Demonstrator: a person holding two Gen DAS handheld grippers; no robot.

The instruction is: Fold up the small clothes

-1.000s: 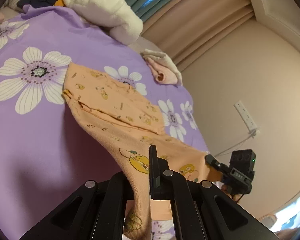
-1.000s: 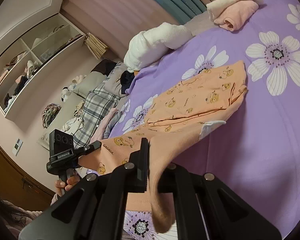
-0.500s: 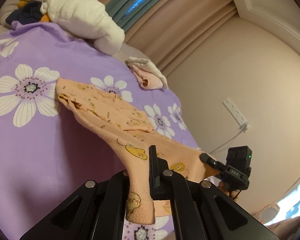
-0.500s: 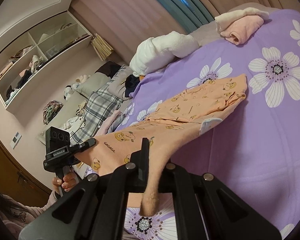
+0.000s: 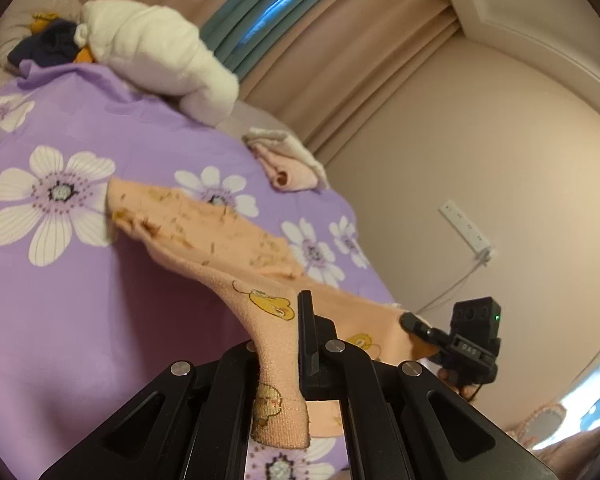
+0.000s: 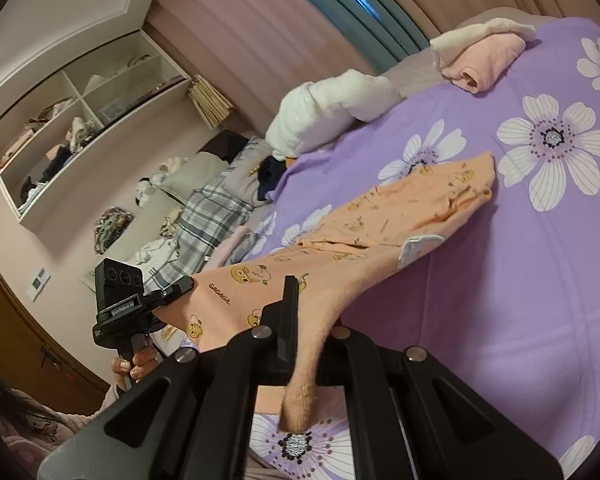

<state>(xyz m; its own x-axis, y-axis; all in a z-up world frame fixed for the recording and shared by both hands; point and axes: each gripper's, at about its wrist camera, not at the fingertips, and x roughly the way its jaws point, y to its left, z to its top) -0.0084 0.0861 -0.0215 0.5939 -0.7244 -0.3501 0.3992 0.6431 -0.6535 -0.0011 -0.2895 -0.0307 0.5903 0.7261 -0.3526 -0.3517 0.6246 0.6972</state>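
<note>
1. We read "GAGAGA" on the orange garment [image 6: 340, 280] and "GenRobot.AI" on the left gripper [image 6: 180, 288].
2. Since a second ago, the near edge has risen; more fabric hangs clear of the purple floral bedspread [image 5: 60, 320].
3. We pinch that edge taut: left gripper and right gripper [image 5: 412, 322] both clamp it, far end resting on the bedspread.

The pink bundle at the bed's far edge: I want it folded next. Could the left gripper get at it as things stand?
Probably not yet. The left gripper is shut on the orange garment, so it isn't free. Nothing lies in the way on the bed before the pink bundle.
</note>
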